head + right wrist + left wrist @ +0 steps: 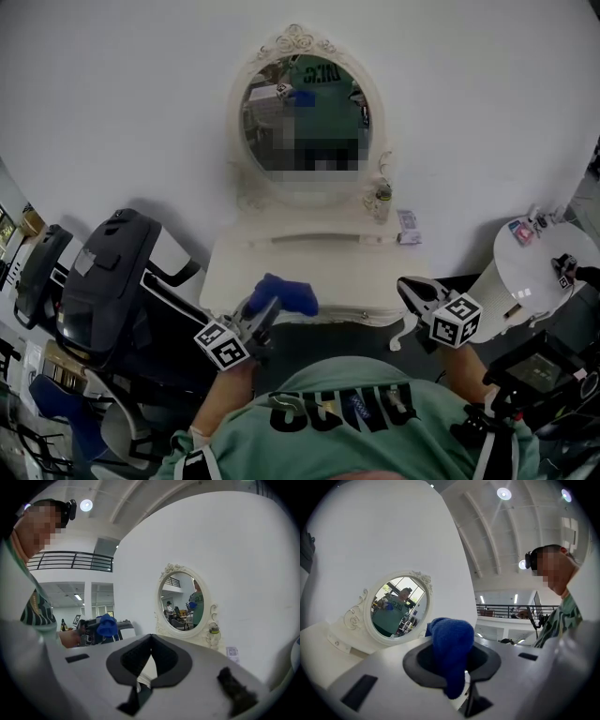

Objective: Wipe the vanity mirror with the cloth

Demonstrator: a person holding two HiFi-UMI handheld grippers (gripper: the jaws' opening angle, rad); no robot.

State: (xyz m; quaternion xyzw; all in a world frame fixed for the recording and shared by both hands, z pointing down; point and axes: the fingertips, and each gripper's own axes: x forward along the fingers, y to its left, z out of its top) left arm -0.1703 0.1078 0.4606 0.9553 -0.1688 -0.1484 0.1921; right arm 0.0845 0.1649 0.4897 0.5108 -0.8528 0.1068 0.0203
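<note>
Gripping the cloth (289,294) in the left gripper (265,307) over the counter's (309,253) front edge, well short of the mirror (305,117) at its back edge, right gripper (413,289) closed on nothing: judging by that, wiping not yet begun.

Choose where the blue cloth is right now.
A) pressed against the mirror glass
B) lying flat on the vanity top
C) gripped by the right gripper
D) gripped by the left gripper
D: the left gripper view shows the blue cloth bunched between the fingers of the left gripper, held short of the vanity mirror.
</note>
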